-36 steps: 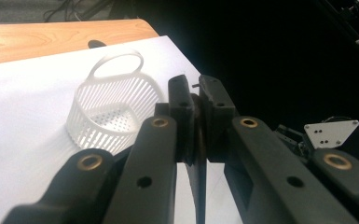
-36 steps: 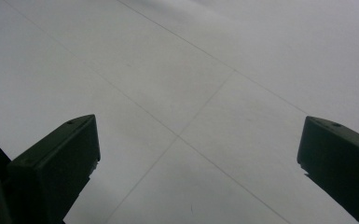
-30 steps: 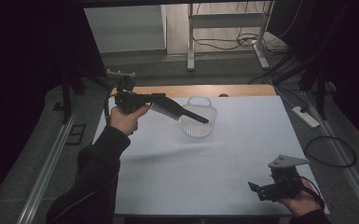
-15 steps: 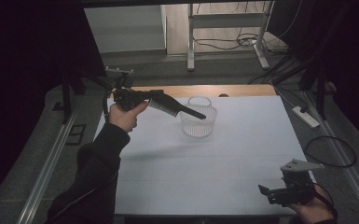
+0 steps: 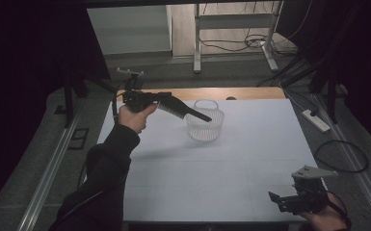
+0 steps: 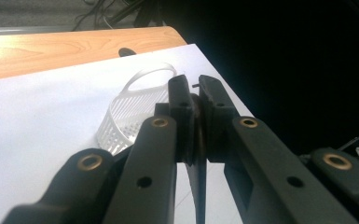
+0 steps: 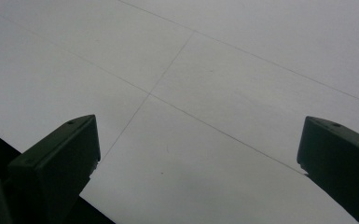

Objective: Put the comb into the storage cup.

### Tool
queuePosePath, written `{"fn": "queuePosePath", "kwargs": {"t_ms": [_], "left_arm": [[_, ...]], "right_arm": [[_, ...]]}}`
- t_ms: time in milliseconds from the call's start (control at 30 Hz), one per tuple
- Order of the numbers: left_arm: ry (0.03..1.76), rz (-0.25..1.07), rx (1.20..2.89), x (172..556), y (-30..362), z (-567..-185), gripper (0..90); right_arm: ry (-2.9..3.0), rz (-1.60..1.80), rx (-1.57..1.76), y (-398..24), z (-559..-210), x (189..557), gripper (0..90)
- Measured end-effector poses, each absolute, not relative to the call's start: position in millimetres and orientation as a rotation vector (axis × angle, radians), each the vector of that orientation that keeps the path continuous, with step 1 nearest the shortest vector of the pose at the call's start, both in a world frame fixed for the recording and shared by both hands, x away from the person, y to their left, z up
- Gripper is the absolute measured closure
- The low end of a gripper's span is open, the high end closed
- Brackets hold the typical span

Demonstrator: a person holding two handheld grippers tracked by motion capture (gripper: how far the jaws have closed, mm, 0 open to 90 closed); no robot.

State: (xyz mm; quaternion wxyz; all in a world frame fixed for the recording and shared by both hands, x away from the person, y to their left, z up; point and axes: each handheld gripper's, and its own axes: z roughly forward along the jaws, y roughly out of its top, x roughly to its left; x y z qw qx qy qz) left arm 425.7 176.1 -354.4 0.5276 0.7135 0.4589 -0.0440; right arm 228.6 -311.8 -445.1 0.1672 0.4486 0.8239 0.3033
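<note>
White mesh basket [image 5: 205,121] centre frame, empty. Left tongs [image 5: 206,117] shut, nothing visibly gripped, tip above basket rim. Right tongs [image 5: 275,200] wide open, empty, lower right. Next, probably: lower tip, hook basket handle.

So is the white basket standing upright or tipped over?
Upright. In the high view the white basket stands on the white table, open mouth up, handle arched above the rim.

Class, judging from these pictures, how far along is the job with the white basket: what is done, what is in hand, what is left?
Done: the left hand-held gripper is raised, its tip over the white basket's rim. In hand: its jaws are shut, with something thin between them that is too dark to identify. Left, probably: releasing it into the basket. The right hand-held gripper is open near the table's front edge.
</note>
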Motion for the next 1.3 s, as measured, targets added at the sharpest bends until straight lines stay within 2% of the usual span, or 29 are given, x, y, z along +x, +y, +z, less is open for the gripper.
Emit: {"fn": "queuePosePath", "kwargs": {"t_ms": [1300], "left_arm": [[1.163,-0.068,1.73,454,139,-381,84.0]], "right_arm": [[2.375,0.855,1.251,-311,-446,228,0.0]]}}
